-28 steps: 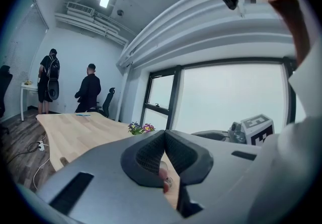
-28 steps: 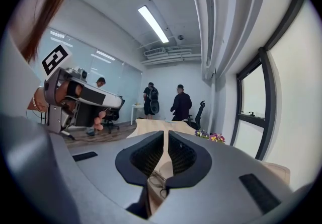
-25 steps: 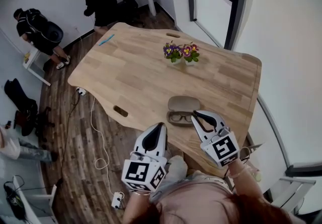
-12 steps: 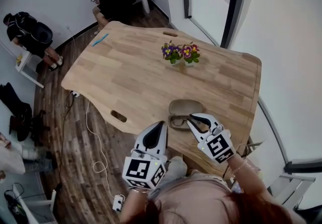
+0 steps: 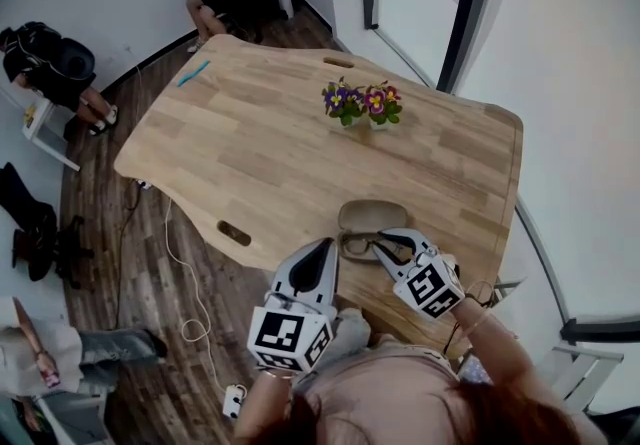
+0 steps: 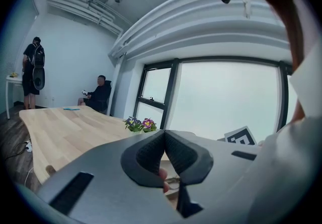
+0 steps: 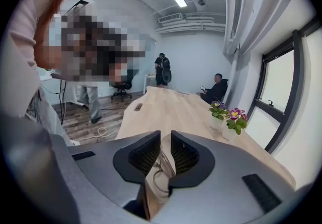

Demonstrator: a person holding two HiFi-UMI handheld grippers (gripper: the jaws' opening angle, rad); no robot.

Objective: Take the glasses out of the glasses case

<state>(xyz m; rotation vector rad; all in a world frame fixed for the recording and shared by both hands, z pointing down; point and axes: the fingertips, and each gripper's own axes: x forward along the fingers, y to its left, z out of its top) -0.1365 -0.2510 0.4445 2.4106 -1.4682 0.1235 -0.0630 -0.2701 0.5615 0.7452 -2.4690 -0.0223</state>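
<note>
A brown glasses case (image 5: 372, 214) lies open near the front edge of the wooden table (image 5: 260, 143), with dark-framed glasses (image 5: 356, 247) in its front half. My right gripper (image 5: 385, 238) is right at the glasses' right end. In the right gripper view its jaws (image 7: 165, 150) stand slightly apart, open, and the glasses' rim (image 7: 160, 170) shows in the narrow gap. My left gripper (image 5: 324, 245) is shut and empty just left of the case, at the table's edge. Its pads meet in the left gripper view (image 6: 164, 135).
Two small pots of purple and pink flowers (image 5: 360, 103) stand mid-table behind the case. A blue object (image 5: 193, 73) lies at the far left corner. People sit and stand by the far wall. A white cable (image 5: 190, 263) trails on the wooden floor to the left.
My right gripper has moved down and left, from beside the case onto the right end of the glasses. The left gripper has barely shifted. The people at the back have moved.
</note>
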